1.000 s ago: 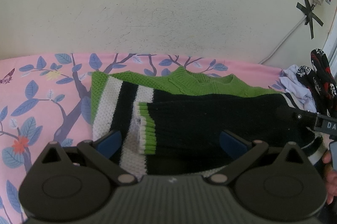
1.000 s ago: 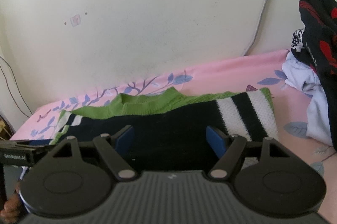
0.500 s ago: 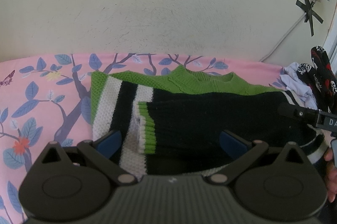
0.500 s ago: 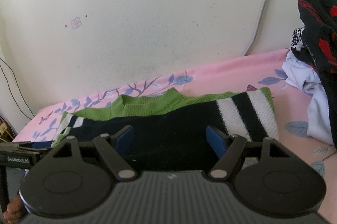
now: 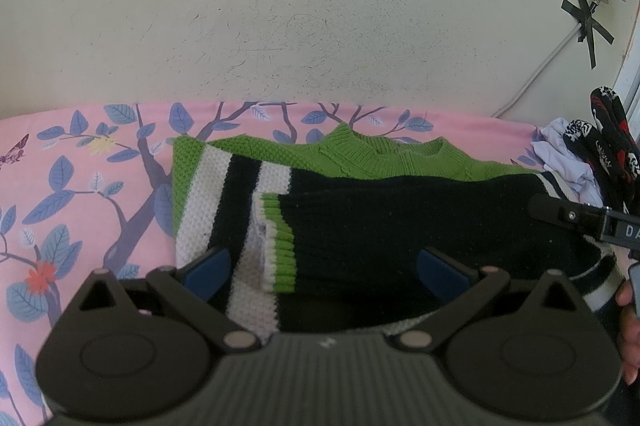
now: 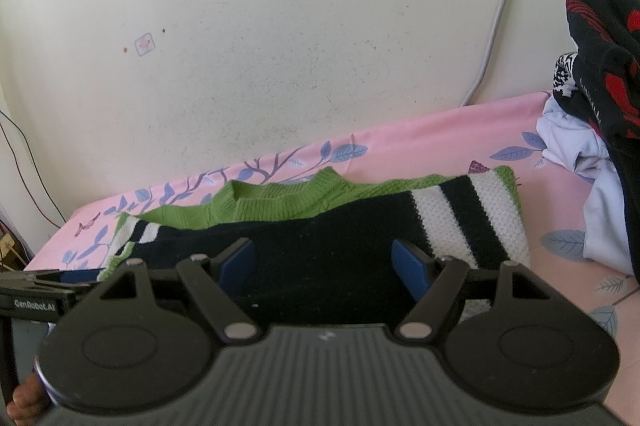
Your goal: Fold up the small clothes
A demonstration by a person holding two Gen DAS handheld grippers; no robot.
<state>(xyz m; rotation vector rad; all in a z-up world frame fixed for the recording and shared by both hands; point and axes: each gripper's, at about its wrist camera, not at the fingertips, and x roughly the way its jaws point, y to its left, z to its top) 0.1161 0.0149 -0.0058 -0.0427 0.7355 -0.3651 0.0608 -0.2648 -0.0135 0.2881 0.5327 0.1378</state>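
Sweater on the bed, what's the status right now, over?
Both hand-held grippers, left and right, open, empty, above the sweater. Sweater flat, sleeves folded in. Clothes pile at right, clear of it.

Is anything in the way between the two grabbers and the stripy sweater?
Nothing visible is. The left gripper and right gripper both stand open right over the sweater, with only knit between their fingers. The clothes pile sits off to the side.

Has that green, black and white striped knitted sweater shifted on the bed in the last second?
No. The striped knitted sweater lies in the same place against the leaf-patterned pink sheet, its green collar under the same printed branches.
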